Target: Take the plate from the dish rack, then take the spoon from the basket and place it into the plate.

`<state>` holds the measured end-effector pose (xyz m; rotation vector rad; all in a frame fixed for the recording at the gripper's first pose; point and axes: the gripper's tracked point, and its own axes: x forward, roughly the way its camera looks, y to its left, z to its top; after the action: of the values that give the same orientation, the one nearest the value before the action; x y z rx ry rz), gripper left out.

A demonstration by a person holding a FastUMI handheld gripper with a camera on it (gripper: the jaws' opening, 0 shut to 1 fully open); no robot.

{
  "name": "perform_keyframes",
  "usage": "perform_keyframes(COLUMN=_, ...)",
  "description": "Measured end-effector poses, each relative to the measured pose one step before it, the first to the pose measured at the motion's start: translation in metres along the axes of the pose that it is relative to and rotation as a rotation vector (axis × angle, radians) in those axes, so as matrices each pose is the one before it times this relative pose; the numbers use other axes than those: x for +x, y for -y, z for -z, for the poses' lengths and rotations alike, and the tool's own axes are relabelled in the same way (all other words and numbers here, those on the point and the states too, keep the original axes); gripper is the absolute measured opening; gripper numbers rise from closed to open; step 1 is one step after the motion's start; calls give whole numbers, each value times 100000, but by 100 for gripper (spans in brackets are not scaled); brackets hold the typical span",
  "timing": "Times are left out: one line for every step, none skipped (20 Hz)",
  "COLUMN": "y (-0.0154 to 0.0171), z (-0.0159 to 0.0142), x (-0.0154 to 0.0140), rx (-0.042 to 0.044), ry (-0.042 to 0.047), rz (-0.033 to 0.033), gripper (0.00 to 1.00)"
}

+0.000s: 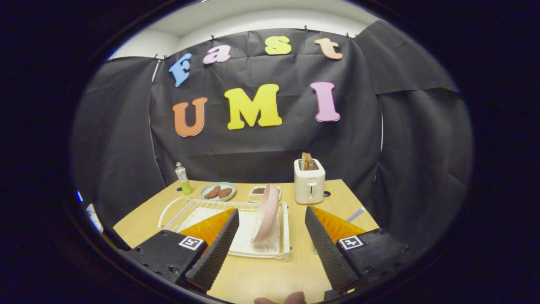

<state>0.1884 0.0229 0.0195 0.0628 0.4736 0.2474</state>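
Note:
A pale pink plate [267, 213] stands on edge in the white wire dish rack [285, 245] on the wooden table [270, 274]. My gripper [272, 215] is open, its two fingers spread wide. The plate sits just ahead of them, between the two fingertips and nearer the left one, with nothing touching it. A blue-and-white striped handle [355, 214] pokes out past the right finger, and what it belongs to is hidden. The left finger [219, 245] covers part of the rack.
A white toaster [309, 181] with toast in it stands beyond the rack to the right. A green-rimmed dish [217, 191] with brown pieces, a small dish [258, 193] of grains and a bottle [183, 178] line the table's far side. Fingertips of a hand [280, 299] show nearest me.

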Motion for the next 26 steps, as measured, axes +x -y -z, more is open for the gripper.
perform_keyframes(y=22, z=-877, x=1027, rx=-1377, ry=-2248, rz=-200, gripper=100)
perform_keyframes(y=-55, z=-575, x=1152, rx=-563, ry=-2657, rz=-426, gripper=100)
perform_keyframes(y=-286, z=-335, x=1130, rx=-673, ry=-4542, rz=-1891, gripper=100)
perform_keyframes(y=-269, z=-397, x=912, rx=674, ry=-3861, rz=-1754, gripper=100)
perform_keyframes(y=-133, z=-335, x=874, rx=317, ry=-3798, rz=-1042, gripper=100)
perform_keyframes(y=-147, z=-357, x=951, rx=-388, ry=-4167, rz=-1134, gripper=100)
perform_keyframes(y=85, z=-197, x=1056, rx=-9, ry=-4011, rz=-86, gripper=100)
perform_keyframes(y=27, z=-366, x=806, rx=645, ry=-3538, rz=18, gripper=100)
perform_keyframes(y=188, z=-282, x=848, rx=89, ry=-4140, rz=64, gripper=100)
perform_keyframes(y=-39, z=-214, x=915, rx=-311, ry=-3393, rz=488, gripper=100)
perform_keyframes(y=85, z=-318, x=872, rx=-285, ry=-2765, rz=832, gripper=100)
perform_keyframes(y=166, z=-83, x=1059, rx=-454, ry=-3191, rz=1098, gripper=100)
perform_keyframes(y=102, z=-168, x=1095, rx=222, ry=-2780, rz=815, gripper=100)
perform_keyframes(y=177, z=105, x=1043, rx=-98, ry=-3293, rz=424, gripper=100)
perform_keyframes(y=215, z=24, x=1127, rx=186, ry=-3294, rz=367, gripper=100)
perform_keyframes(y=255, z=167, x=1031, rx=548, ry=-3062, rz=170, gripper=100)
perform_keyframes(y=244, z=-41, x=931, rx=1021, ry=-2528, rz=395, gripper=100)
perform_keyframes(y=424, z=-122, x=707, rx=1596, ry=-1501, rz=1104, gripper=100)
perform_keyframes(y=325, z=125, x=704, rx=1118, ry=-1679, rz=663, gripper=100)
perform_keyframes(y=-34, z=254, x=614, rx=1097, ry=-1989, rz=-476, gripper=100)
perform_keyframes(y=1, z=263, x=464, rx=1309, ry=-2115, rz=-650, gripper=100)
perform_keyframes(y=86, z=194, x=477, rx=1212, ry=-1597, rz=-282, gripper=99)
perform_keyframes(y=-82, z=129, x=385, rx=931, ry=-1291, rz=-392, gripper=96)
perform_keyframes(y=-178, z=152, x=210, rx=576, ry=-1117, rz=-411, gripper=95)
perform_keyframes(y=-87, z=26, x=105, rx=551, ry=-669, rz=32, gripper=93)
perform_keyframes(y=-178, z=69, x=135, rx=256, ry=-562, rz=122, gripper=89)
